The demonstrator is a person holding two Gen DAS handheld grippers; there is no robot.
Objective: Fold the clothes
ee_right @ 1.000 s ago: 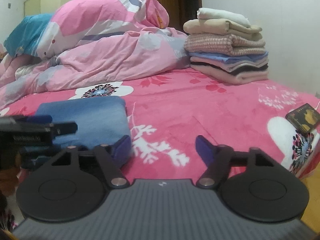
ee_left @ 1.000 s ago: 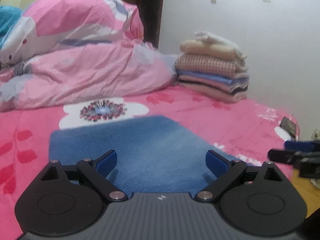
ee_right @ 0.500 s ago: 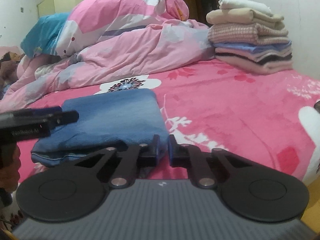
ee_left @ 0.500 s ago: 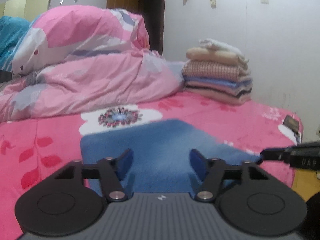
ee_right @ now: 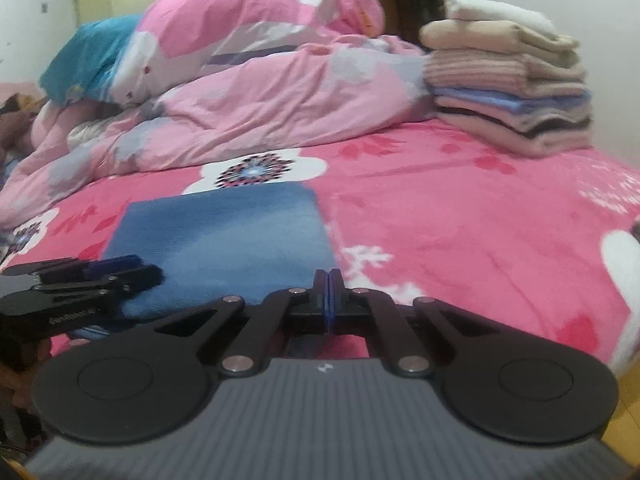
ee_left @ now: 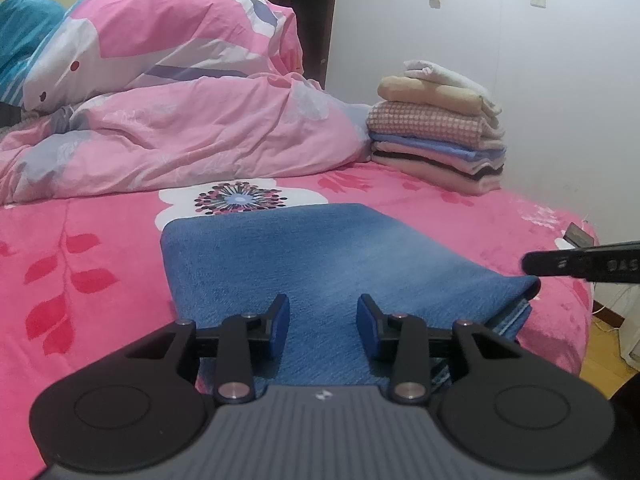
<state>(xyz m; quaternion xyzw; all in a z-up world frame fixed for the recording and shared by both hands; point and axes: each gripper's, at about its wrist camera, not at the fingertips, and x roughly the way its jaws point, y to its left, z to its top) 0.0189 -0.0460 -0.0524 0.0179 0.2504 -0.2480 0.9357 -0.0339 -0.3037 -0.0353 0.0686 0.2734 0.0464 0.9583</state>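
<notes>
A folded blue cloth (ee_left: pixel 304 256) lies flat on the pink bedspread (ee_left: pixel 80 240). My left gripper (ee_left: pixel 322 308) hovers over the cloth's near edge. Its jaws are closing, with cloth below and between the blue pads (ee_left: pixel 280 320), which do not press on it. In the right wrist view the same gripper (ee_right: pixel 132 268) shows side-on at the cloth's near left. My right gripper (ee_right: pixel 328 278) is shut at the near right corner of the blue cloth (ee_right: pixel 224 232). In the left wrist view that corner (ee_left: pixel 530 284) rises to the right gripper's tip (ee_left: pixel 532 264).
A stack of several folded garments (ee_left: pixel 440 132) stands at the back right by the white wall. A bunched pink duvet (ee_left: pixel 180 120) fills the back of the bed. A small dark box (ee_left: pixel 578 236) lies near the bed's right edge, with wooden floor (ee_left: pixel 604 344) beyond.
The right gripper's jaws went from wide apart to shut at the cloth's near right corner. The left gripper's jaws narrowed and it moved in over the cloth's near edge.
</notes>
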